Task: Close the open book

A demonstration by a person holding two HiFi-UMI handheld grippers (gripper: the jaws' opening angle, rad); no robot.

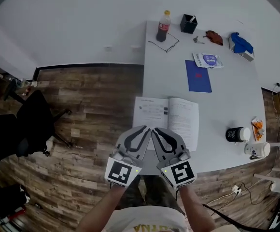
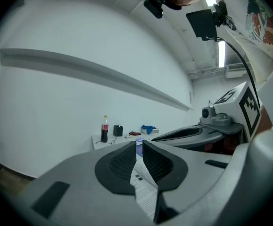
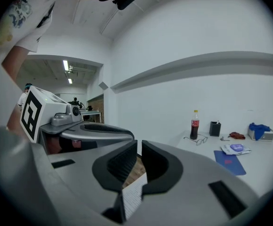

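Observation:
The open book point(image 1: 166, 117) lies flat on the white table point(image 1: 227, 100), its printed pages up, near the table's front left edge. My left gripper point(image 1: 147, 128) and right gripper point(image 1: 155, 130) hover side by side over the book's near edge, tips almost touching each other. Both are shut with nothing between the pads. In the left gripper view the left gripper point(image 2: 139, 143) points level across the table, with a book page point(image 2: 145, 194) showing below its jaws. The right gripper point(image 3: 139, 143) likewise has a page point(image 3: 132, 197) under it.
At the table's far end stand a cola bottle point(image 1: 163, 26), glasses point(image 1: 166, 43) and a black pen holder point(image 1: 189, 23). A blue booklet point(image 1: 198, 75) lies beyond the book. A black cup point(image 1: 235, 134) and white mug point(image 1: 258, 150) sit at the right. An office chair point(image 1: 34, 124) stands on the wood floor, left.

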